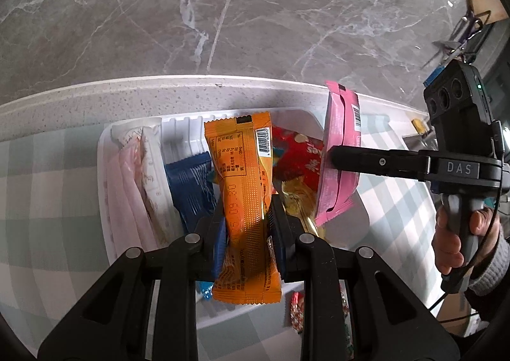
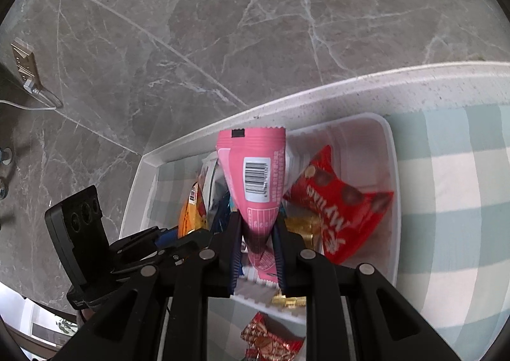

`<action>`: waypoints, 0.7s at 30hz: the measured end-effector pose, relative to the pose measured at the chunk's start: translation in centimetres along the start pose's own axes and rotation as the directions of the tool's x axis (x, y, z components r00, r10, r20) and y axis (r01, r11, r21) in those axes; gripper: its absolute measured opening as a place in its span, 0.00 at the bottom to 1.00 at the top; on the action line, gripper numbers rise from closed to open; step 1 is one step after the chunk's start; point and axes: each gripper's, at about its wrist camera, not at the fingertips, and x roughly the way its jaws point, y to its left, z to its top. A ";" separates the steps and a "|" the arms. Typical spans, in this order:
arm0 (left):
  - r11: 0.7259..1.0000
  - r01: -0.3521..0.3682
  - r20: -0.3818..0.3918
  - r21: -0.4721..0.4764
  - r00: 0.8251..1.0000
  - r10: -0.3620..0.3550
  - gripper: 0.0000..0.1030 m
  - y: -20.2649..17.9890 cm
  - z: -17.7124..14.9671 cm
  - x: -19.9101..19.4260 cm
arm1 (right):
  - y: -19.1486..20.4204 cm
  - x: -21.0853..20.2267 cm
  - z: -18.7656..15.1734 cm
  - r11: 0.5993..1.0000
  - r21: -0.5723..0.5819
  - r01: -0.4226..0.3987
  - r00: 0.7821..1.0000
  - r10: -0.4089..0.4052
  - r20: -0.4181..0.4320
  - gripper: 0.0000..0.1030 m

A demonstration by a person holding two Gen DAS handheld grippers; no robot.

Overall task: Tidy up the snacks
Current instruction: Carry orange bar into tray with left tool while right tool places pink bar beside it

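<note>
The left hand-held gripper (image 1: 247, 227) is clamping an orange packet (image 1: 244, 201); the right hand-held gripper (image 2: 256, 233) is clamping a pink packet (image 2: 255, 176) above the white bin (image 2: 393, 169).

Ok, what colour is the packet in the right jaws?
Pink plastic snack packet with a white barcode label, clearest in the right wrist view.

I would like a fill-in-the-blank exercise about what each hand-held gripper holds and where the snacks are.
1. The left hand-held gripper is shut on the ____ packet.
2. The right hand-held gripper is shut on the ____ packet.
3. Both packets are held above a ____ plastic bin that has snacks in it.
4. The red bag in the bin lies on the ____ side in the right wrist view.

Missing words: orange; pink; white; right
</note>
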 end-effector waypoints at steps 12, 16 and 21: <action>0.995 -0.096 -0.011 0.035 0.995 0.096 0.22 -0.4 0.6 2.7 | 0.3 2.3 0.9 0.996 -0.042 0.085 0.996 -0.085 -0.008 0.23; 0.989 -0.140 -0.015 0.055 0.990 0.141 0.23 -0.6 0.4 3.3 | 0.5 2.5 0.8 0.990 -0.075 0.118 0.993 -0.118 0.003 0.33; 0.981 -0.182 0.002 0.072 0.983 0.182 0.24 -1.0 0.5 3.3 | 1.1 2.0 0.4 0.985 -0.110 0.132 0.991 -0.130 0.032 0.41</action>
